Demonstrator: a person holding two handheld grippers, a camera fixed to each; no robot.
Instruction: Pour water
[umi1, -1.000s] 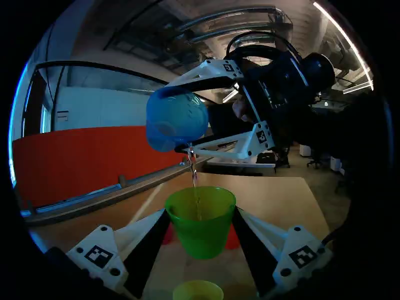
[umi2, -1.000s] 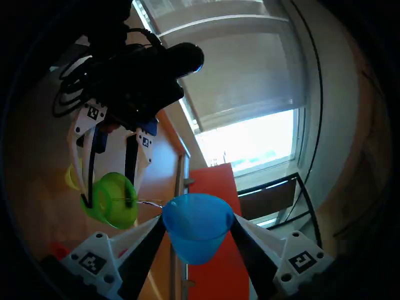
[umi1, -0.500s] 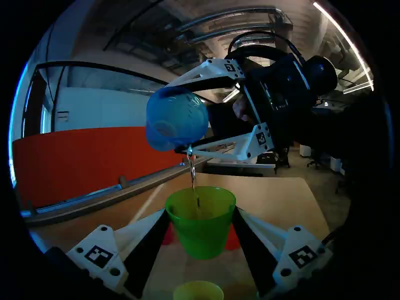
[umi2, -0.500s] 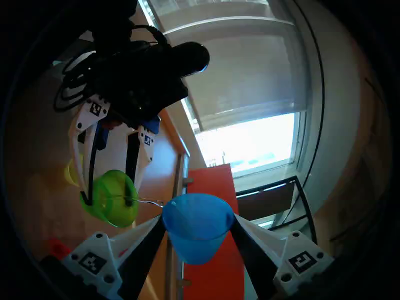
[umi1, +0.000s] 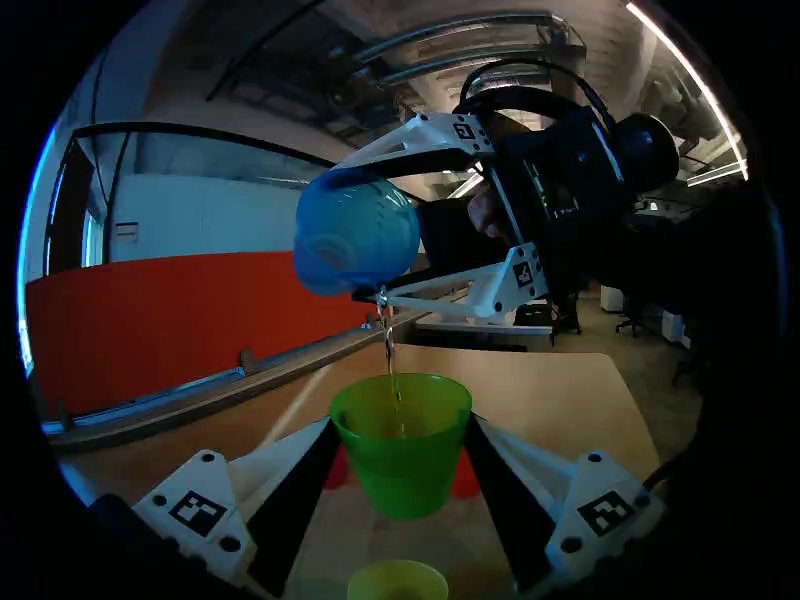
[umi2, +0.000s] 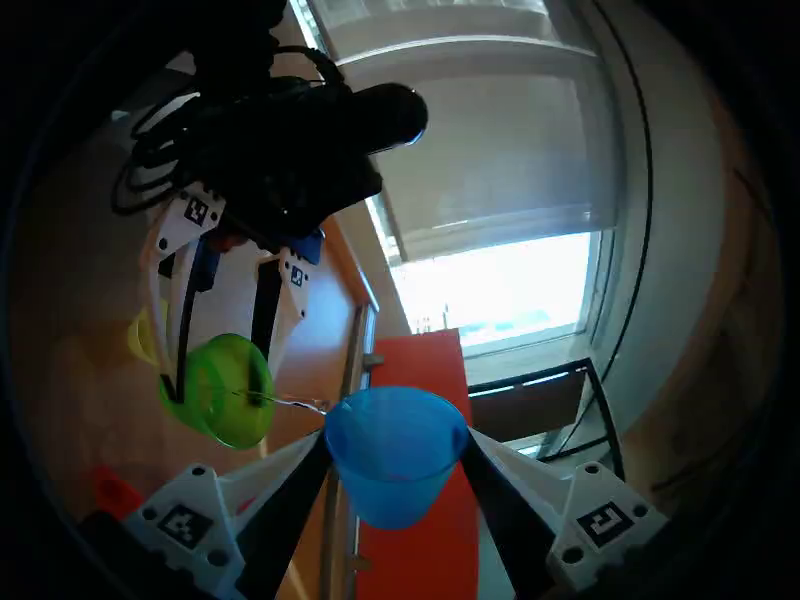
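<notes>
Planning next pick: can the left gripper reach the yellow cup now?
Probably not. The left gripper is shut on the green cup, catching water from the blue cup. Nothing blocks the yellow cup below, but that grip is taken.

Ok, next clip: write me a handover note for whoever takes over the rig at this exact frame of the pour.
Left claw: shut on the green cup, held upright over the table.
Right claw: shut on the blue cup, tipped above the green cup.
Done: pour under way; a thin stream of water falls from the blue cup's rim into the green cup. I cannot tell how full the green cup is.
Left: finish the pour, bring the blue cup back upright, probably set both cups down.
Note: a yellow cup sits on the table near the left claw.
</notes>
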